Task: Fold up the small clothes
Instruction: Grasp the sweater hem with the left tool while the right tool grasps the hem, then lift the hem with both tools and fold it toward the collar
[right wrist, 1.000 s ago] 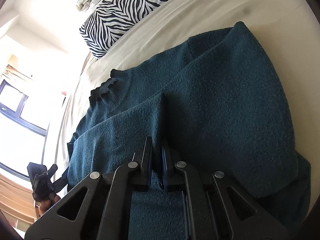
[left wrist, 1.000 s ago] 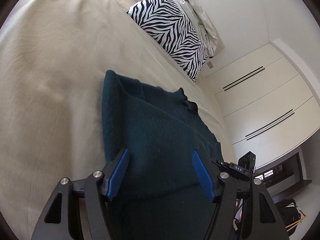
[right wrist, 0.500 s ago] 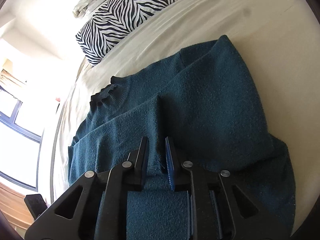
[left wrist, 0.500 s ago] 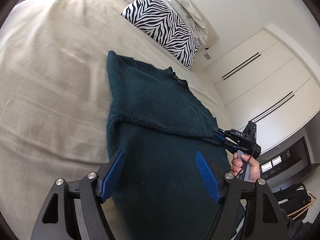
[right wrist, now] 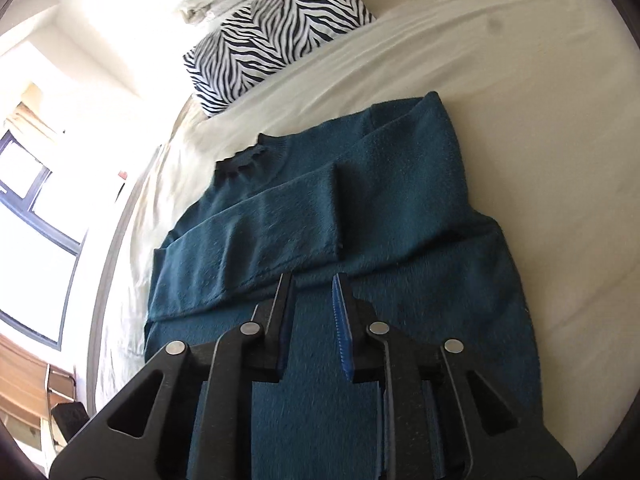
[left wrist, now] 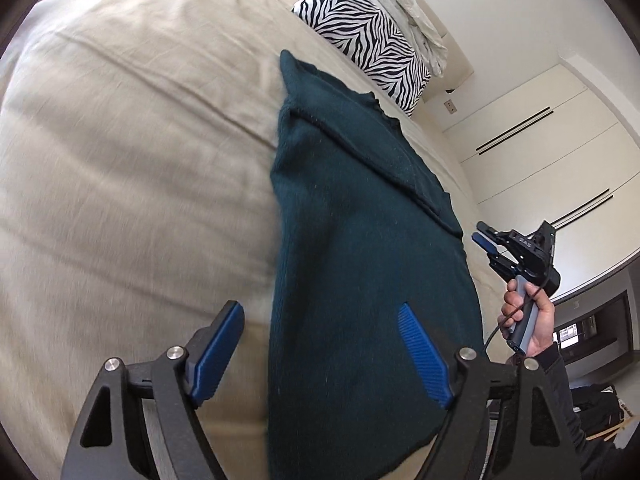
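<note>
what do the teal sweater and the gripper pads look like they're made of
Sweater: apparently a soft knit, wool or a blend; matte, fuzzy nap, ribbed neckline.
Right gripper pads: blue, finely ridged, probably rubber or moulded plastic; dull sheen.

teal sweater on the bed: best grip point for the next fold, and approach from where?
Probably the hem corners of the teal sweater, coming from the near end. Both sleeves already lie folded across the chest, so the bottom edge is what's free. Left gripper and right gripper hold nothing.
</note>
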`<move>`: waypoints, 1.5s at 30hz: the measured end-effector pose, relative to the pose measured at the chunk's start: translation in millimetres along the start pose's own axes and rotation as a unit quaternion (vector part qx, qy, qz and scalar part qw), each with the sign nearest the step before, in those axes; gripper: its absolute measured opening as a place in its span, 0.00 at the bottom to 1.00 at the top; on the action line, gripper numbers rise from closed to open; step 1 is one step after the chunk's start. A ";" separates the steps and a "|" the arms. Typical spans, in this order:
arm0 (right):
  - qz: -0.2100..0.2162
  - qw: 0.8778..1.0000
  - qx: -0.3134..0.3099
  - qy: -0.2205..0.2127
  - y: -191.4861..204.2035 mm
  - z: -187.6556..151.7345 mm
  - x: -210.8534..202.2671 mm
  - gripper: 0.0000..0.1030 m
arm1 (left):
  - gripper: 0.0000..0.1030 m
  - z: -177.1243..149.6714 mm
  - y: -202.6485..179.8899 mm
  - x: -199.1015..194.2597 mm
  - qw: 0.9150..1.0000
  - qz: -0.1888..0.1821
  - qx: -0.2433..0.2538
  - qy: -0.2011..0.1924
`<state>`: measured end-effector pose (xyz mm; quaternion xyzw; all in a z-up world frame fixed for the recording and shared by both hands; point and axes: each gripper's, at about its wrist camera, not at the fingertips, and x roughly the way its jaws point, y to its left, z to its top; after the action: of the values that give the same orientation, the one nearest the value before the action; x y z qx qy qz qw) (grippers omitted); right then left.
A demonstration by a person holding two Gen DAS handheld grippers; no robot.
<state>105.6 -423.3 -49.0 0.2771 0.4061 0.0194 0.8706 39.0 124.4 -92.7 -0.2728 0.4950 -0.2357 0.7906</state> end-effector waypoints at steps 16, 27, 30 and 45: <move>-0.072 0.994 0.084 -0.007 -108.9 -154.5 -161.4 0.66 | 0.61 -60.5 -11.1 -8.2 0.997 0.004 -0.005 0.075; -0.076 0.991 0.090 0.063 -128.3 -182.6 -158.0 0.40 | 0.59 -68.1 -13.1 -7.7 0.994 0.005 -0.010 0.105; -0.078 0.989 0.089 0.085 -123.4 -185.3 -150.3 0.38 | 0.56 -72.1 -15.2 -7.4 0.994 0.006 -0.004 0.112; -0.047 0.988 0.107 0.101 -120.3 -190.6 -150.3 0.07 | 0.07 -84.6 3.3 -19.3 0.993 -0.008 -0.033 0.110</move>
<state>-154.9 -474.9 -102.8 0.3457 0.5044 -0.0369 0.7904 -45.5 122.5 -112.8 -0.2750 0.5845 -0.2543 0.7198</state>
